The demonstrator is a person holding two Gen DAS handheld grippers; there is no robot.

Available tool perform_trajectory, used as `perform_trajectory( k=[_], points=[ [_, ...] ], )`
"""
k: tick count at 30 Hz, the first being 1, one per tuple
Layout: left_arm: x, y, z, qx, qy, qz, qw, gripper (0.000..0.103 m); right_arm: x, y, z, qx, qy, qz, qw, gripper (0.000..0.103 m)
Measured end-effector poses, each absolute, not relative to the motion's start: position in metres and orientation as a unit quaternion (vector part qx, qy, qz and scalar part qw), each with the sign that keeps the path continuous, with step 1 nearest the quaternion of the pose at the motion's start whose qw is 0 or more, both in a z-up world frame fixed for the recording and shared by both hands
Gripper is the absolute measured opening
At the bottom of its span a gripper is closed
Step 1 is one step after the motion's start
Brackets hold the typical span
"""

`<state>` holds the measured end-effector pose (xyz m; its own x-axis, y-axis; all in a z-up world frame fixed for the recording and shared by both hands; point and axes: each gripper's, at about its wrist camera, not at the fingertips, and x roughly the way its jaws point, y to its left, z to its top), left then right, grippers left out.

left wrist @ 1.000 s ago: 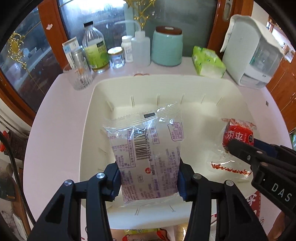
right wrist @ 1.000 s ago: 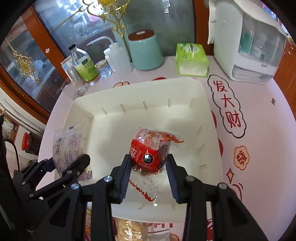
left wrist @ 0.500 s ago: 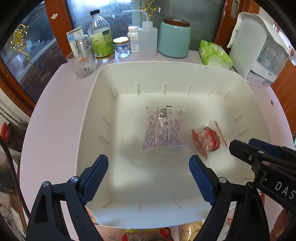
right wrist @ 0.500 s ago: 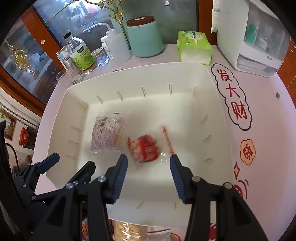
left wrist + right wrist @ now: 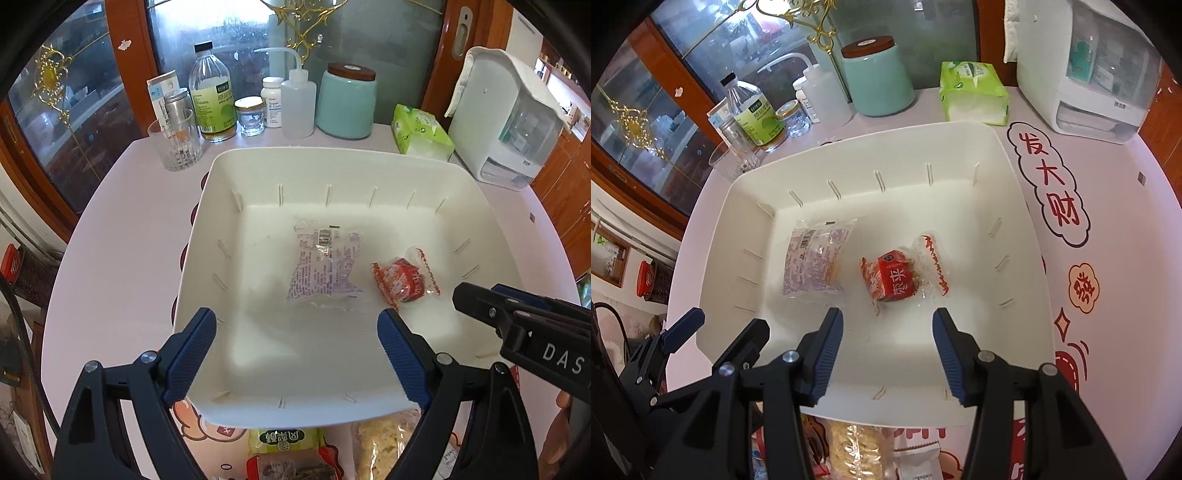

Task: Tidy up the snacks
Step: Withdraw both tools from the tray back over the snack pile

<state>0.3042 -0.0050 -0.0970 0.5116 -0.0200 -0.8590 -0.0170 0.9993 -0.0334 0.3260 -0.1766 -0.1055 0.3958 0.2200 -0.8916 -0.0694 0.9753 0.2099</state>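
Note:
A white bin (image 5: 207, 236) (image 5: 1030, 236) holds two snacks lying flat on its floor. One is a clear packet with purple print (image 5: 327, 266) (image 5: 816, 262); to its right lies a red-wrapped snack (image 5: 402, 282) (image 5: 897, 277). My left gripper (image 5: 297, 354) hangs wide open above the bin's near side, nothing between its fingers. My right gripper (image 5: 886, 354) is over the near side too, its jaws still opening and empty, the red snack lying free below and beyond them. The right gripper's body (image 5: 524, 325) shows in the left wrist view.
More wrapped snacks (image 5: 288, 454) (image 5: 857, 446) lie on the table in front of the bin. Behind it stand a glass (image 5: 177, 144), bottles (image 5: 214, 99), a teal jar (image 5: 347, 99), a green tissue pack (image 5: 421, 133) and a white appliance (image 5: 506, 114).
Both grippers let go of their snacks: the purple-print packet and the red snack dropped onto the bin floor. Both sets of jaws spread and the grippers pulled back slightly.

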Motion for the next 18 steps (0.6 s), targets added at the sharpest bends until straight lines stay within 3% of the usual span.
perform_trajectory(
  k=[8,18],
  points=[
    [0.289,-0.006,-0.080,-0.016,0.480,-0.009,0.877,0.088,0.309,-0.170,-0.084,0.038,0.497,0.079,0.863,0.051],
    [0.254,0.007,-0.054,-0.028,0.468,-0.016,0.883,0.088,0.284,-0.165,-0.065,0.042,0.504,0.090,0.858,0.052]
  ],
)
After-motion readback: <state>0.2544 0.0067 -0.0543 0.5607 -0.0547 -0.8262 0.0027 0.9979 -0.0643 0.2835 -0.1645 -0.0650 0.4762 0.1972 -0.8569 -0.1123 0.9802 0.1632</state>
